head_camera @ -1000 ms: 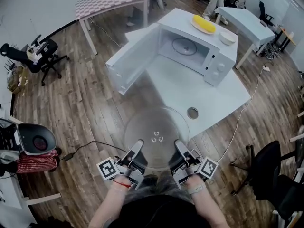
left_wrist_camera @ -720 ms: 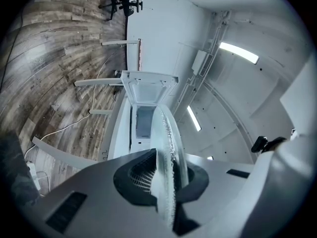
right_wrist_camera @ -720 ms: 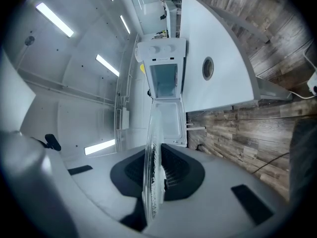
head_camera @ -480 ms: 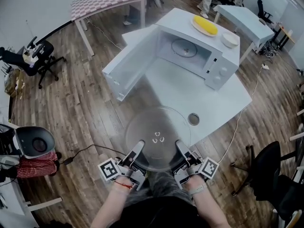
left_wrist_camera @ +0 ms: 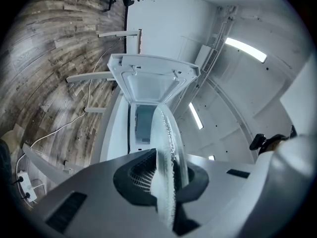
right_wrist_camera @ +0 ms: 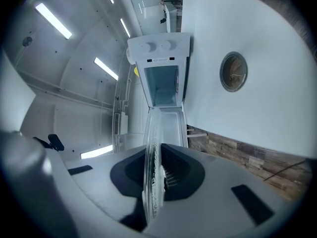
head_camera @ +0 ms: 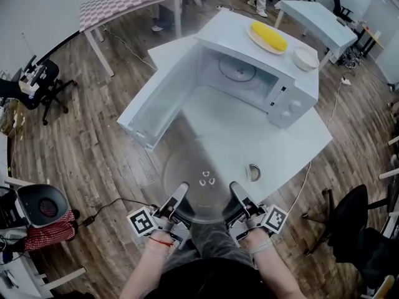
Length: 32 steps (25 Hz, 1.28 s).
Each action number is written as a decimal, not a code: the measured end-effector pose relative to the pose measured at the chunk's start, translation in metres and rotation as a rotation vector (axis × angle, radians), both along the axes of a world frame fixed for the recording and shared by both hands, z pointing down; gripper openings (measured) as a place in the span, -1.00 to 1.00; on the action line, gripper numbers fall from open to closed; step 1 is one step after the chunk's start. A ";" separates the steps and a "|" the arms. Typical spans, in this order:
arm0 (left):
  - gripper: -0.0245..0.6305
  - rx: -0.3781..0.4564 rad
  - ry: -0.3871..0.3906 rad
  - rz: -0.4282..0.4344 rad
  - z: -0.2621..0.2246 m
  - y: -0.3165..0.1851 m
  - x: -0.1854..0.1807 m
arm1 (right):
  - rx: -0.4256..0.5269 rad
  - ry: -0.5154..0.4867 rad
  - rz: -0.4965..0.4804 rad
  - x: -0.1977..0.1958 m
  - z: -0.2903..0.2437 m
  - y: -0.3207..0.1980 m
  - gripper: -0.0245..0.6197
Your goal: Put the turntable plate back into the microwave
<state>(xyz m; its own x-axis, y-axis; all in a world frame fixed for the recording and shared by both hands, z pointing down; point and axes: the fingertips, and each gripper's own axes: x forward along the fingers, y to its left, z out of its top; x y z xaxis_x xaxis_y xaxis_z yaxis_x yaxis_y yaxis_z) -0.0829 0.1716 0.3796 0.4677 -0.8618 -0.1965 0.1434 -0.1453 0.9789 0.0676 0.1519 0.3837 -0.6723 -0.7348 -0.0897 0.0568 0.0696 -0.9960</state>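
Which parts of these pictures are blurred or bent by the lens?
Head view: mild bending at the edges; the table shows through the glass plate. Left gripper view: strong fisheye, plate edge blurred. Right gripper view: likewise, bright lamp strips.

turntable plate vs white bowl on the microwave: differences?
The turntable plate is clear glass; the white bowl is opaque. The plate is wide and flat, the bowl smaller and deeper. The plate is held up by the left gripper and right gripper; the bowl rests on the microwave. Both are round.
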 end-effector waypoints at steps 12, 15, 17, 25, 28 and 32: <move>-0.82 -0.031 -0.004 0.032 0.013 -0.083 0.005 | -0.025 -0.005 0.040 0.005 0.013 -0.078 -0.80; -0.82 -0.038 -0.006 0.039 0.015 -0.099 0.008 | -0.029 -0.002 0.049 0.009 0.015 -0.093 -0.80; -0.82 -0.041 -0.007 0.046 0.015 -0.110 0.010 | -0.034 -0.006 0.056 0.011 0.016 -0.102 -0.80; -0.82 -0.045 -0.004 0.084 0.019 -0.148 0.028 | -0.045 -0.004 0.082 0.029 0.020 -0.135 -0.80; -0.82 -0.052 -0.001 0.093 0.022 -0.158 0.035 | -0.050 -0.008 0.093 0.035 0.023 -0.143 -0.80; -0.82 -0.058 0.002 0.095 0.025 -0.169 0.040 | -0.054 -0.004 0.097 0.041 0.027 -0.153 -0.80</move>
<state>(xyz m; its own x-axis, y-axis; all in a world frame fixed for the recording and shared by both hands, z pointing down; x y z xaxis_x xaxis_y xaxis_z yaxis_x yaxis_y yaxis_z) -0.0424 0.0025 0.4049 0.5478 -0.8233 -0.1486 0.1557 -0.0742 0.9850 0.1085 -0.0013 0.4109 -0.5974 -0.8003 -0.0508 0.0560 0.0216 -0.9982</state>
